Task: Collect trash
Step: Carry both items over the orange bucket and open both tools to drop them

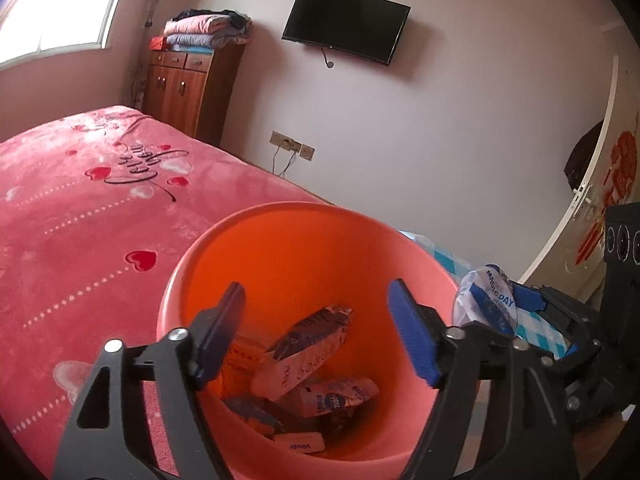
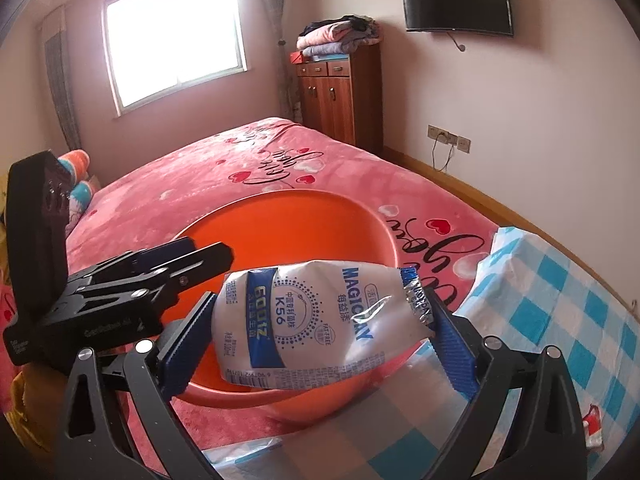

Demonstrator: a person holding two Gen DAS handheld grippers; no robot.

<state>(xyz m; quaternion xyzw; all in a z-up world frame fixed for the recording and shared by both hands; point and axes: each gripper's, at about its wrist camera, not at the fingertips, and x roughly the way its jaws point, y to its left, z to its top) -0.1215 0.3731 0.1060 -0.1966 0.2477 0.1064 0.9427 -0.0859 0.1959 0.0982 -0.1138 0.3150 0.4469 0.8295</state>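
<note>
An orange bucket (image 1: 304, 248) stands on the pink bed and holds several crumpled packets and small cartons (image 1: 308, 344). My left gripper (image 1: 320, 332) is open and empty, its fingers spread over the bucket's mouth. My right gripper (image 2: 320, 340) is shut on a white and blue milk pouch (image 2: 316, 320), held flat just above the bucket's near rim (image 2: 224, 392). The pouch (image 1: 486, 300) and the right gripper (image 1: 552, 320) also show at the right of the left wrist view, beside the bucket. The left gripper's body (image 2: 120, 296) shows at the left of the right wrist view.
The pink heart-print bedspread (image 1: 80, 208) fills the left. A blue checked cloth (image 2: 560, 320) lies at the bed's right, with a small red and white scrap (image 2: 594, 424) on it. A wooden cabinet (image 2: 340, 92) with folded clothes and a wall TV (image 1: 346, 26) stand at the back.
</note>
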